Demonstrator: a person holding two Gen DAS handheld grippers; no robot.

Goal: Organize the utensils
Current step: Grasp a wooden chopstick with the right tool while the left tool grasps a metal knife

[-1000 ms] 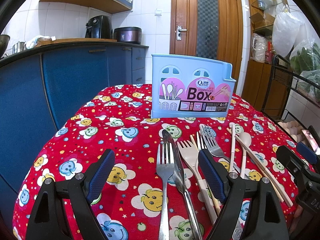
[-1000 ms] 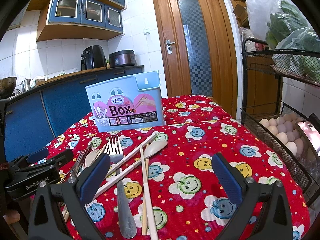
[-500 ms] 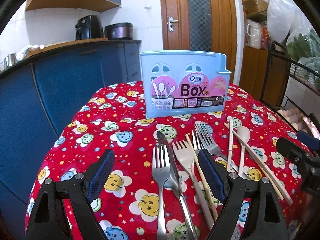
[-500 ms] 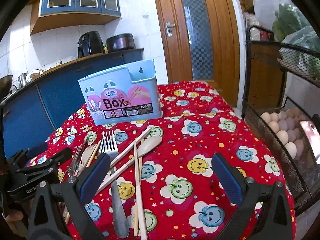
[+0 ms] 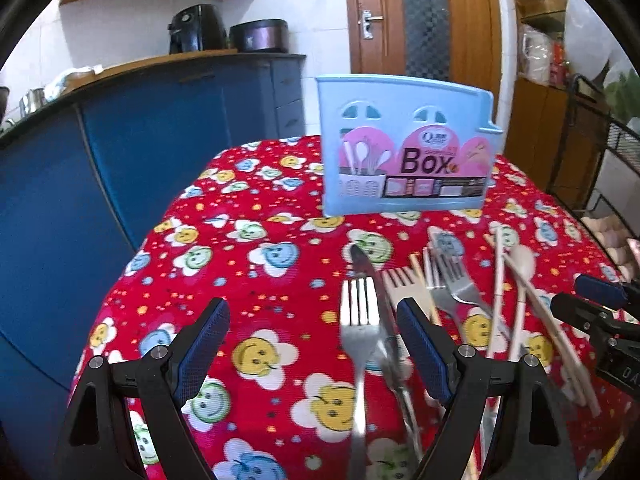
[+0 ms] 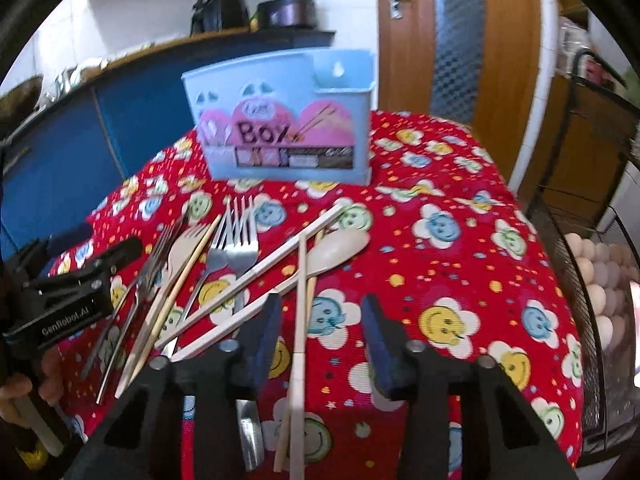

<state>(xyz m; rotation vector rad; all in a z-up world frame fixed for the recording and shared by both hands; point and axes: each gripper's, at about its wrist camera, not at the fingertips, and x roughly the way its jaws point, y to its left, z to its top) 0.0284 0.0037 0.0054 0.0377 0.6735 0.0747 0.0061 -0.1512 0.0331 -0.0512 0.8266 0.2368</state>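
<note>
A light blue utensil box [image 5: 404,148] stands upright at the far side of the table; it also shows in the right wrist view [image 6: 280,120]. Steel forks [image 5: 358,320], a knife [image 5: 380,308], a beige plastic fork [image 5: 408,288], chopsticks [image 6: 302,292] and a beige spoon [image 6: 340,248] lie side by side on the red cloth. My left gripper [image 5: 312,340] is open and empty, low over the cloth left of the steel fork and knife. My right gripper [image 6: 318,332] is open, narrower than before, with a white chopstick lying between its jaws.
The table has a red flowered cloth [image 5: 248,248]. Blue kitchen cabinets [image 5: 120,152] stand to the left. A black wire rack with eggs [image 6: 600,264] stands at the right edge. A wooden door [image 5: 424,20] is behind the box.
Both grippers have moved forward and lower toward the utensils. My right gripper's jaws have narrowed and now straddle a white chopstick. The views are motion-blurred.
</note>
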